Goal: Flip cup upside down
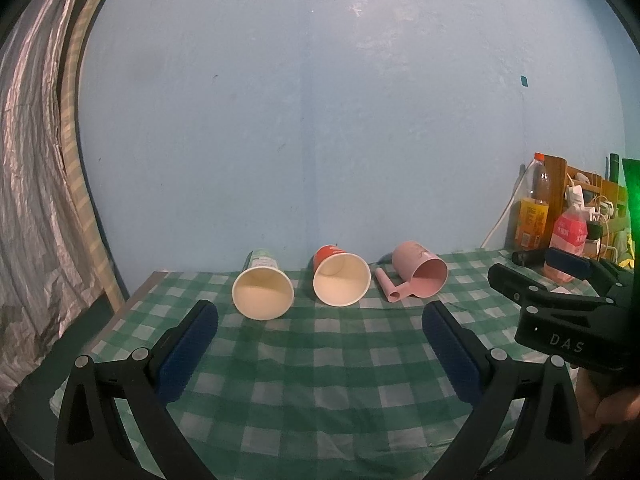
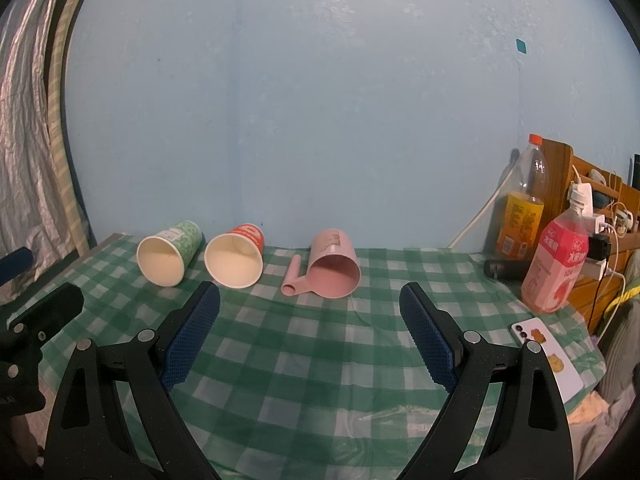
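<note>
Three cups lie on their sides near the wall, mouths toward me: a green paper cup (image 1: pixel 262 286) (image 2: pixel 168 254), a red paper cup (image 1: pixel 340 278) (image 2: pixel 236 254), and a pink plastic cup with a handle (image 1: pixel 420 276) (image 2: pixel 334 266). My left gripper (image 1: pixel 320 316) is open and empty, short of the paper cups. My right gripper (image 2: pixel 310 296) is open and empty, in front of the pink cup; it also shows at the right of the left wrist view (image 1: pixel 560 280).
The table carries a green checked cloth (image 2: pixel 312 360). At the right stand an orange drink bottle (image 2: pixel 520 208), a pink drink bottle (image 2: pixel 556 264), a black cylinder (image 2: pixel 506 268), a phone (image 2: pixel 548 352) and a wooden shelf with chargers (image 2: pixel 592 200). A curtain (image 1: pixel 32 200) hangs left.
</note>
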### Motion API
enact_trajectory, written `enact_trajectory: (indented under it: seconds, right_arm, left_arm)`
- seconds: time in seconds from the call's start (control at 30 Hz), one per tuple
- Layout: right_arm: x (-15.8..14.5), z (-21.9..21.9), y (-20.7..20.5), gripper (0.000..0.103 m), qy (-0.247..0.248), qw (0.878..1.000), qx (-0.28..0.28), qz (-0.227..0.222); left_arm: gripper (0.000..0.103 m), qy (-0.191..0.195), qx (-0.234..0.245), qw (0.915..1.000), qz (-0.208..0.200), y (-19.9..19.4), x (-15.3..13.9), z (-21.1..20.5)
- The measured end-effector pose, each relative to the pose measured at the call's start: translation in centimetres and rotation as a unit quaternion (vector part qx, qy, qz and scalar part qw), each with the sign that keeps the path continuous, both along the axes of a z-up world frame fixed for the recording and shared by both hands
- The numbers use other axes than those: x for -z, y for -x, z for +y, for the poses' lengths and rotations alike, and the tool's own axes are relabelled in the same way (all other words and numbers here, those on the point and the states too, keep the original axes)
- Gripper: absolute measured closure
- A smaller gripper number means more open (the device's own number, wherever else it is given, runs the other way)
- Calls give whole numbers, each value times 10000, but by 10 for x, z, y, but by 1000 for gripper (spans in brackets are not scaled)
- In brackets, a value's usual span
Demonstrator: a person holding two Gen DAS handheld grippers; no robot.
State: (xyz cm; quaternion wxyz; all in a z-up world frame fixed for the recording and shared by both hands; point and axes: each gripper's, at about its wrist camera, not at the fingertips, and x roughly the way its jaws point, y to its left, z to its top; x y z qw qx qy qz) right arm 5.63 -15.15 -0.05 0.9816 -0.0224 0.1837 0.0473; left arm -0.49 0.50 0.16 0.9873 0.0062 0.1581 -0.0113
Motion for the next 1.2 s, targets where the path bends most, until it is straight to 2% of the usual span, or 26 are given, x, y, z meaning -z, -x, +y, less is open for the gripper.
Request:
enact_trajectory:
  seconds: [1.2]
  right_arm:
    - [1,0,-1,12,0,10000,-13,23]
  left_arm:
    - [0,31,10,10000,22,0,0,1]
